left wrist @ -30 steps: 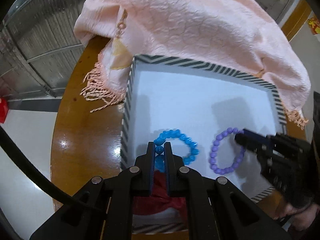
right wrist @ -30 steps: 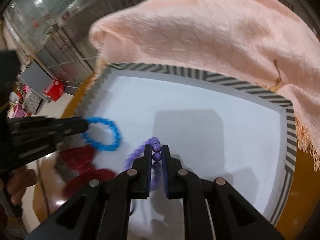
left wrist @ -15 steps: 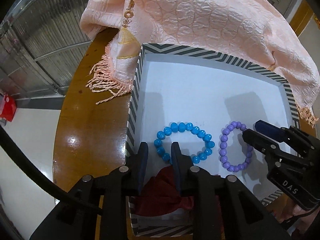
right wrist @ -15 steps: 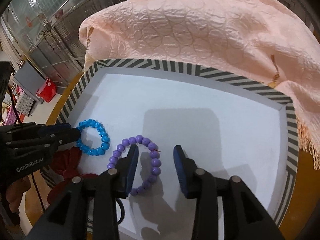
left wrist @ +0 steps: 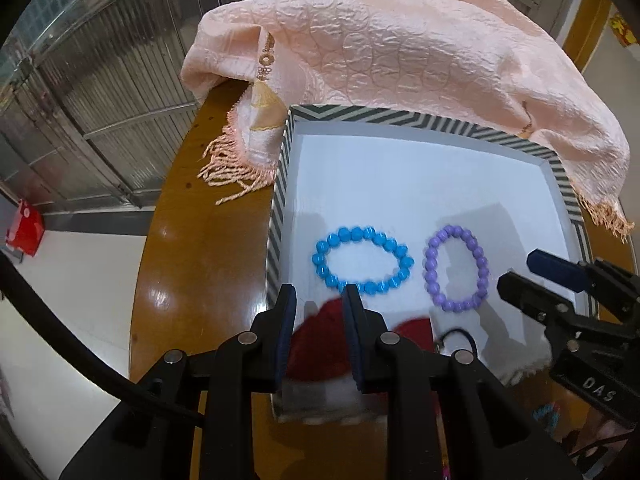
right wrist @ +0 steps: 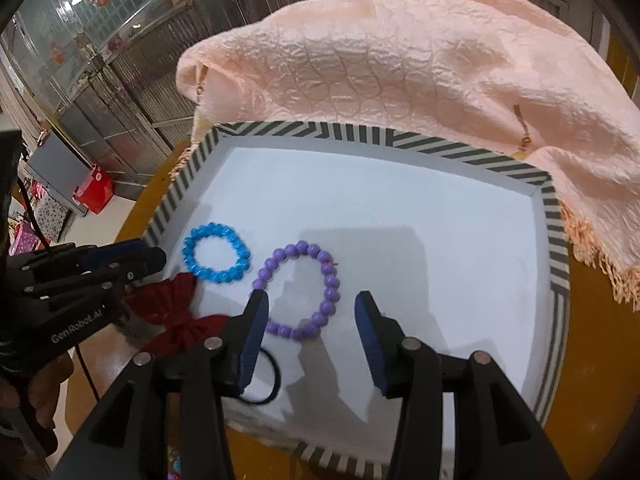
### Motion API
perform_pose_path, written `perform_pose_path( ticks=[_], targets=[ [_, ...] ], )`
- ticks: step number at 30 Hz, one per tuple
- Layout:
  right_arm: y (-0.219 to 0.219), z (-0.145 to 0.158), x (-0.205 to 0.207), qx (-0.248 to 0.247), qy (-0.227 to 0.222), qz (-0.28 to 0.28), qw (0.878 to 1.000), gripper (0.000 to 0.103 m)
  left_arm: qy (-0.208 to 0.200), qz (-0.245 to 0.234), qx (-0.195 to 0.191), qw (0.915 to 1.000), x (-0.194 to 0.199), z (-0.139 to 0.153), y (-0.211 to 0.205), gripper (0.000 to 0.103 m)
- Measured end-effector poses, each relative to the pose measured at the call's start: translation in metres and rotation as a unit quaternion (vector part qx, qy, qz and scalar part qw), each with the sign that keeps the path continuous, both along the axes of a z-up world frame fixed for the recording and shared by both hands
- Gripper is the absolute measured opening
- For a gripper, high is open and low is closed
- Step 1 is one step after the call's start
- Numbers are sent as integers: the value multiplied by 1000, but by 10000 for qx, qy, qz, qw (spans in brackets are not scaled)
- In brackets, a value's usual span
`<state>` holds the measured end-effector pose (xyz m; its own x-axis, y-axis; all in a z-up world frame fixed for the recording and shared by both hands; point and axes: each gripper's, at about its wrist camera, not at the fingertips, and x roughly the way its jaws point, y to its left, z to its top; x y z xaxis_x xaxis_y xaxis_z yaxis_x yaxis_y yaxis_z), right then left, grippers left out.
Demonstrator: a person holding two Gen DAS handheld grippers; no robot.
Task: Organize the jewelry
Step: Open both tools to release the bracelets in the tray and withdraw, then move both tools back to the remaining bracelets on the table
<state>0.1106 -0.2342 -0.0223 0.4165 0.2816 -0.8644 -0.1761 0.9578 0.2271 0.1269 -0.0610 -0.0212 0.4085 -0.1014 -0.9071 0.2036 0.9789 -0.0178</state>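
Observation:
A blue bead bracelet (left wrist: 362, 261) and a purple bead bracelet (left wrist: 456, 268) lie side by side on the white floor of a box with a striped rim (left wrist: 416, 123). Both show in the right wrist view too: blue bracelet (right wrist: 217, 253), purple bracelet (right wrist: 302, 292), striped rim (right wrist: 556, 240). My left gripper (left wrist: 318, 302) is open and empty just short of the blue bracelet. My right gripper (right wrist: 312, 312) is open and empty over the near side of the purple bracelet. A red fabric bow (right wrist: 176, 316) with a black elastic loop (right wrist: 264, 380) lies at the box's near corner.
A pink fringed scarf (left wrist: 400, 60) is draped over the far side of the box and the round wooden table (left wrist: 192, 260). The table edge drops to a pale floor on the left. Metal shutters stand behind.
Both grippers opened and let go of their bracelets, which now lie flat in the box. Both grippers then drew back and rose a little.

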Motion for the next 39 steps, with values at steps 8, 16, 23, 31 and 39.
perform_pose_path(
  ticks=[8,16,23,31,39],
  targets=[
    [-3,32,-43,1,-159,7,9999,61,-108,-43,49,9999,-48,16,18,18],
    [-7,41,-94,-77,-182,-53,9998,66,-118,-121,7,9999,-92,22,31,18],
    [-14,34,-135,-165,-116,-166,9997,66,89,-172,-113,9997,-120,14,47,18],
    [-24,20,-174,-227,26,-340,9992,66,292,-248,-247,9990,-142,4,51,19],
    [-27,16,-195,-189,85,-398,9990,66,325,-436,-242,9982,-158,-1,40,19]
  ],
)
